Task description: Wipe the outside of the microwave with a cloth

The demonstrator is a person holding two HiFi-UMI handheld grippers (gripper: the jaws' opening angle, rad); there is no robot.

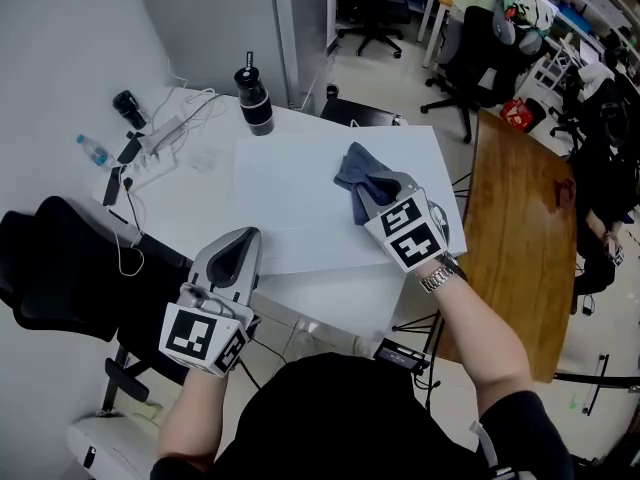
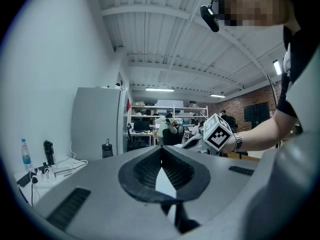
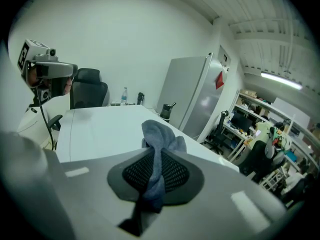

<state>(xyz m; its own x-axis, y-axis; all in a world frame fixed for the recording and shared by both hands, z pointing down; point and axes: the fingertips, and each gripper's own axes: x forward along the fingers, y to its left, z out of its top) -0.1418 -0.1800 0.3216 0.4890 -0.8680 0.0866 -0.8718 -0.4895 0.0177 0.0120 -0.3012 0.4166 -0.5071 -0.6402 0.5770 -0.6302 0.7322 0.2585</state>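
The right tool (image 1: 372, 190) grips the blue cloth (image 1: 352, 168), which lies on the microwave (image 1: 290, 198) top near its right edge. The left tool (image 1: 245, 236) is closed, empty, at the microwave's front left corner.

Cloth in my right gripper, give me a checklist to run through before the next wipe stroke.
1. Cloth pinched in right gripper: ok.
2. Cloth over the white surface: ok.
3. Cloth pressed flat on it: cannot tell.
4. Left gripper shut, empty: ok.
5. Black flask apart from cloth: ok.
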